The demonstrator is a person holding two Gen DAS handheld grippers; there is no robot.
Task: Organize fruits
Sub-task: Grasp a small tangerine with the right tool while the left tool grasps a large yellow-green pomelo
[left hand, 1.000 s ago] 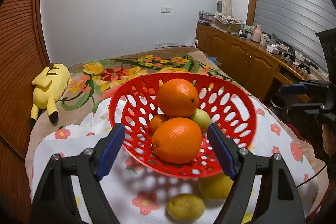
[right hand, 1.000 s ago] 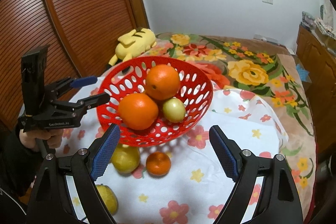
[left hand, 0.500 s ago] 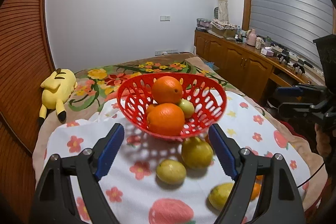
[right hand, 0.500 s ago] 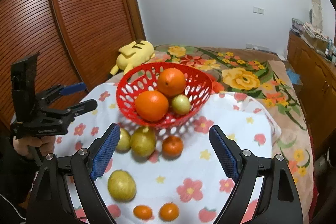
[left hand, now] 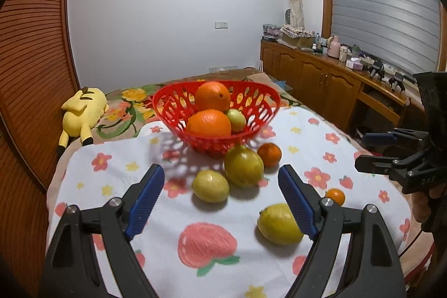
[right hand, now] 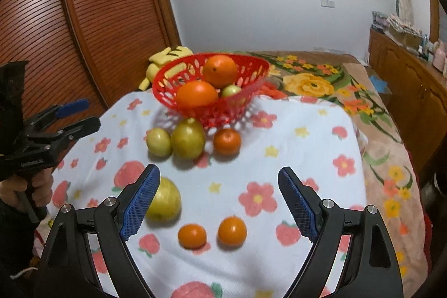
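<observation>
Overhead, both grippers hovered with fingers spread wide, gripping nothing: the left gripper [left hand: 220, 194] and the right gripper [right hand: 219, 198]; the red basket [right hand: 245, 98] sat on the flowered cloth [right hand: 293, 158] holding 2 large oranges [right hand: 197, 94] and 1 green fruit [right hand: 230, 90]; yellow-green fruits [right hand: 187, 138] and small oranges [right hand: 232, 231] lay loose just before it.

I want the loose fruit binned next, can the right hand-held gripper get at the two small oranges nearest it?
Probably yes: the right hand-held gripper is open, and both small oranges lie uncovered just ahead.
</observation>
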